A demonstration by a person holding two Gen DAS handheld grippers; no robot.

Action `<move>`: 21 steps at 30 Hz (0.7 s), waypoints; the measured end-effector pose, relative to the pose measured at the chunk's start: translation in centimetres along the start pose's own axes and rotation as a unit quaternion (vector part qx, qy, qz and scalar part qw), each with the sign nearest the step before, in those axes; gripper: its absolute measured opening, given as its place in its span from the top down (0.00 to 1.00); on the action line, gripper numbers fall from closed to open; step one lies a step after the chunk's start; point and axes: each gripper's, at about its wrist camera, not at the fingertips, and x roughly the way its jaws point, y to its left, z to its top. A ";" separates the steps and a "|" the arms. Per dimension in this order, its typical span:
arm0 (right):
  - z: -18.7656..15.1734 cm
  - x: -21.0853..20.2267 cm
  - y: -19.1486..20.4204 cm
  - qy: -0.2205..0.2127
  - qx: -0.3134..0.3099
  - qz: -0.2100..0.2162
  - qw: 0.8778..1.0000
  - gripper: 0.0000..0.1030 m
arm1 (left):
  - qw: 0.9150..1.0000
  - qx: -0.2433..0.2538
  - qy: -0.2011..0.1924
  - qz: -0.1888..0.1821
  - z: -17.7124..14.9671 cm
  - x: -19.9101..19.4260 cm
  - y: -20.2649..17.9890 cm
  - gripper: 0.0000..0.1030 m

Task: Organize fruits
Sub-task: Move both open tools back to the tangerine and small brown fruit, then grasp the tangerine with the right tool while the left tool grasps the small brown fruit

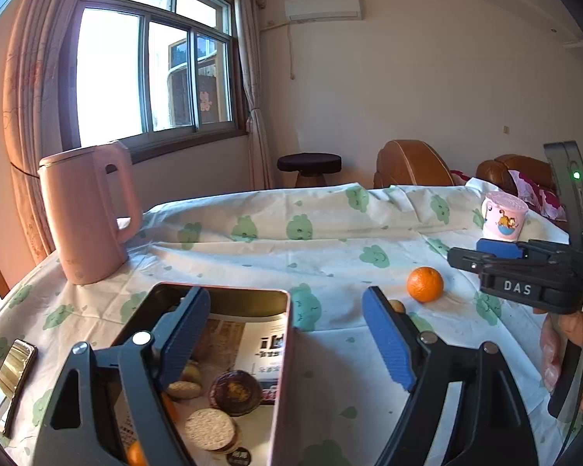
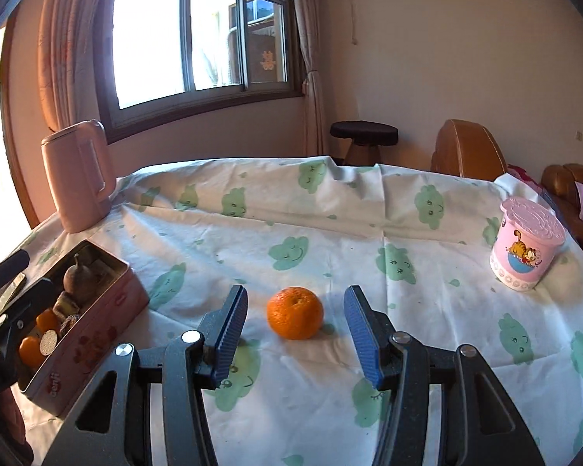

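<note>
An orange (image 2: 295, 313) lies on the cloud-print tablecloth, just ahead of my open right gripper (image 2: 295, 334) and between its blue pads, untouched; it also shows in the left wrist view (image 1: 425, 284). A pink tin (image 1: 229, 303) (image 2: 93, 334) holds biscuits, round cakes, small oranges and a brown fruit (image 2: 77, 277). My left gripper (image 1: 287, 334) is open and empty over the tin's right wall, its left finger above the inside. A small brown fruit (image 1: 396, 305) peeks out behind the left gripper's right finger. The right gripper shows side-on at the right of the left wrist view (image 1: 470, 258).
A pink kettle (image 1: 85, 213) (image 2: 77, 178) stands at the table's back left. A pink cartoon cup (image 2: 526, 246) (image 1: 503, 220) stands at the right. A shiny phone-like object (image 1: 9, 380) lies at the left edge. Brown sofa and a stool stand beyond the table.
</note>
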 end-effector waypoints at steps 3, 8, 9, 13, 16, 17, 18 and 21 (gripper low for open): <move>0.2 1.9 -0.5 0.021 0.015 0.008 1.000 0.48 | 1.000 0.012 0.014 -0.009 0.2 1.5 -1.6 0.19; 0.3 4.6 0.3 0.055 0.014 0.017 0.998 0.48 | 0.999 0.003 0.043 -0.016 0.1 3.5 -2.0 0.19; 0.3 5.1 0.4 0.064 0.011 0.018 0.998 0.48 | 0.999 0.000 0.045 -0.018 0.1 3.6 -2.0 0.19; 0.1 6.9 0.3 0.094 0.013 0.020 0.995 0.48 | 0.999 0.004 0.042 -0.015 0.2 3.5 -2.3 0.19; -0.3 7.9 0.3 0.112 0.014 0.023 0.993 0.49 | 0.999 0.003 0.046 -0.019 0.2 3.6 -2.3 0.19; -0.4 8.0 0.2 0.114 0.015 0.023 0.993 0.51 | 0.999 0.003 0.046 -0.019 0.2 3.7 -2.4 0.19; -0.5 8.1 0.2 0.119 0.012 0.020 0.993 0.52 | 0.999 0.002 0.047 -0.020 0.3 3.7 -2.5 0.19; -0.9 8.5 0.0 0.132 0.009 0.021 0.991 0.52 | 0.998 0.002 0.049 -0.026 0.4 3.8 -2.8 0.19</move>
